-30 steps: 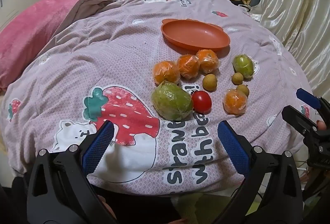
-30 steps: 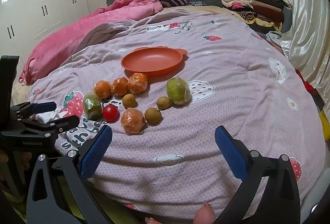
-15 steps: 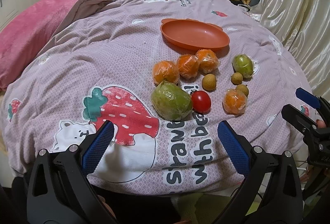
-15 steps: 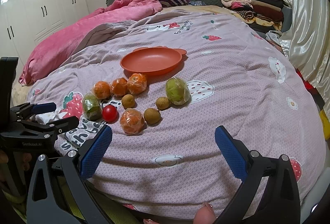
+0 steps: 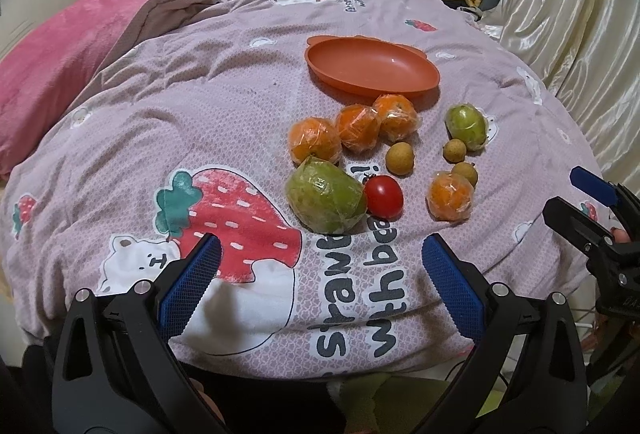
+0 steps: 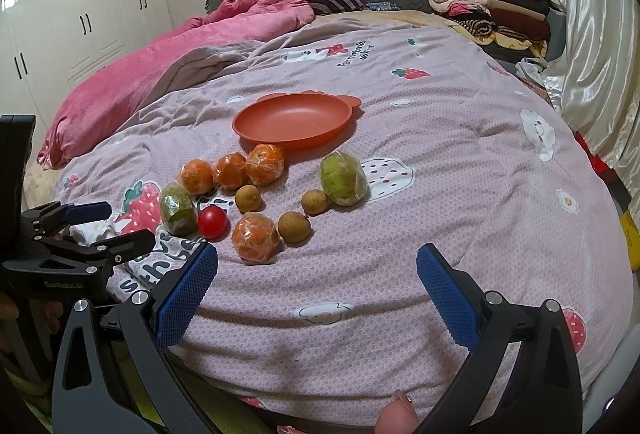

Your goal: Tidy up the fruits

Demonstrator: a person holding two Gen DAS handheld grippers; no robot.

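A: Left gripper (image 5: 320,270): blue-padded fingers spread wide, nothing between them, held over the near edge of the pink strawberry-and-bear printed quilt (image 5: 200,122). Right gripper (image 6: 316,278): same state, wide apart and empty, also at the quilt's near edge.

B: Fruit relative to the left gripper?

A: Just ahead of its fingertips lies the large green fruit wrapped in clear film (image 5: 325,196), with the small round red tomato (image 5: 383,195) touching its right side. Beyond those, a row of three film-wrapped oranges (image 5: 354,128), neighbours touching. Farther ahead again, the shallow oval orange plastic plate (image 5: 372,70), nothing in it.

B: And ahead-right?

A: A fourth wrapped orange (image 5: 450,195), with a small tan longan (image 5: 465,172) just behind it. Two more longans: one (image 5: 399,159) between the tomato and the orange row, one (image 5: 455,150) touching the smaller wrapped green fruit (image 5: 466,125).

B: From the right gripper?

A: The whole group sits ahead and left of its fingers; the lone wrapped orange is nearest. All fruit is on the quilt, none on the plate. The left gripper's black frame shows at far left.
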